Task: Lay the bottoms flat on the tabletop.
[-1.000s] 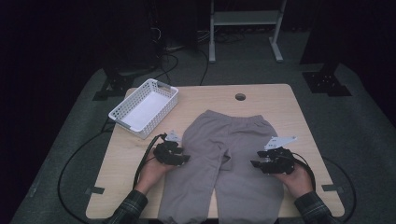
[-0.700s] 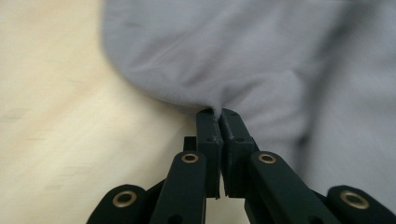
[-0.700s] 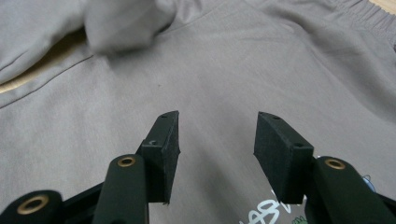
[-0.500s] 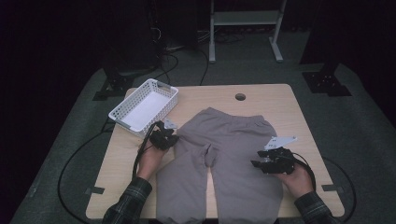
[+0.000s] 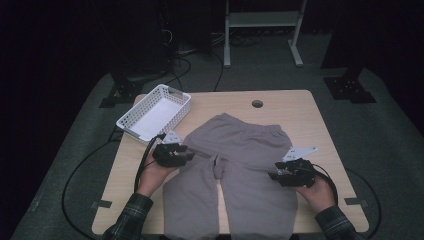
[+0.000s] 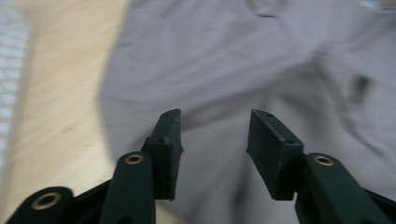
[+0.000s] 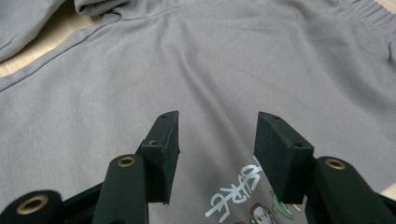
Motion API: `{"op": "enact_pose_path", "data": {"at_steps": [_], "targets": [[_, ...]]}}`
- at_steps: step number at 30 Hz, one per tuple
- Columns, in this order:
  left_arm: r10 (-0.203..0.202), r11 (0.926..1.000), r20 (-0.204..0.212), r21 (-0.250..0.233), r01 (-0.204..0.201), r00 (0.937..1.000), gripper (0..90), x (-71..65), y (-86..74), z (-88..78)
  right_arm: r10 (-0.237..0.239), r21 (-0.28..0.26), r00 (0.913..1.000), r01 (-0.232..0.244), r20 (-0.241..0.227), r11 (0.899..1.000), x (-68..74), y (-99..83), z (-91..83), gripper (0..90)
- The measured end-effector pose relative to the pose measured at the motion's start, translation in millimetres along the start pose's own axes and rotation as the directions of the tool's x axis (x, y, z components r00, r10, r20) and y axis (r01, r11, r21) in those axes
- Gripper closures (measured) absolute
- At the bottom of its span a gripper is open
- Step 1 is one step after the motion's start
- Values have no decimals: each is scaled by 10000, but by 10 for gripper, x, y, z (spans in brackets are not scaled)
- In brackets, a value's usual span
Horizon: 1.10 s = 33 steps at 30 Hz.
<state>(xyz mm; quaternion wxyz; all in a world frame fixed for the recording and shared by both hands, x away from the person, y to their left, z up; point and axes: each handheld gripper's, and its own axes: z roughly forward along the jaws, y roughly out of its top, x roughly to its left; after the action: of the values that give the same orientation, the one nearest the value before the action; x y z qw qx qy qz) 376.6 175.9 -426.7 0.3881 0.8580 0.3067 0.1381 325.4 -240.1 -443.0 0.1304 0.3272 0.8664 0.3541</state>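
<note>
1. The wooden table [image 5: 300,107] carried grey sweatpants [image 5: 245,165] spread flat, waistband away from the person, legs running off the near edge.
2. A white basket [image 5: 152,112] stood at the far left corner.
3. The left gripper [image 5: 186,152] hovered at the left hip, jaws just opened, holding nothing.
4. The right gripper [image 5: 272,175] stood half open over the right leg, also empty.
5. Risk: an uneven regrip could wrinkle the cloth.

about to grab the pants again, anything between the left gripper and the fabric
Nothing visible. The left gripper, whose jaws have just been opening, is empty right over the grey sweatpants; the white basket sits off to the side.
</note>
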Motion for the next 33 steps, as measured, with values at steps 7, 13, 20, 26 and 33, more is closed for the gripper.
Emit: {"op": "enact_pose_path", "data": {"at_steps": [7, 13, 20, 26, 33], "targets": [[408, 9957, 491, 812, -447, 9980, 510, -147, -125, 111, -76, 12, 9999, 77, -77, 10000, 25, 5, 9, 491], [650, 9871, 774, 1409, -755, 9949, 798, -202, -170, 211, -90, 31, 9999, 90, -118, 10000, 28, 6, 17, 491], [864, 9861, 1295, 1300, -1033, 9878, 893, -362, -177, 21, -222, 53, 9995, 223, -227, 9997, 53, 8, 41, 491], [1092, 9863, 1819, 1021, -1292, 9772, 892, -548, -249, -191, -429, 96, 9980, 433, -454, 9990, 130, 35, 69, 487], [1200, 9791, 2706, 1270, -1590, 9552, 892, -806, -445, -353, -1035, 409, 9902, 1078, -942, 9933, 316, 88, 194, 477]]}}
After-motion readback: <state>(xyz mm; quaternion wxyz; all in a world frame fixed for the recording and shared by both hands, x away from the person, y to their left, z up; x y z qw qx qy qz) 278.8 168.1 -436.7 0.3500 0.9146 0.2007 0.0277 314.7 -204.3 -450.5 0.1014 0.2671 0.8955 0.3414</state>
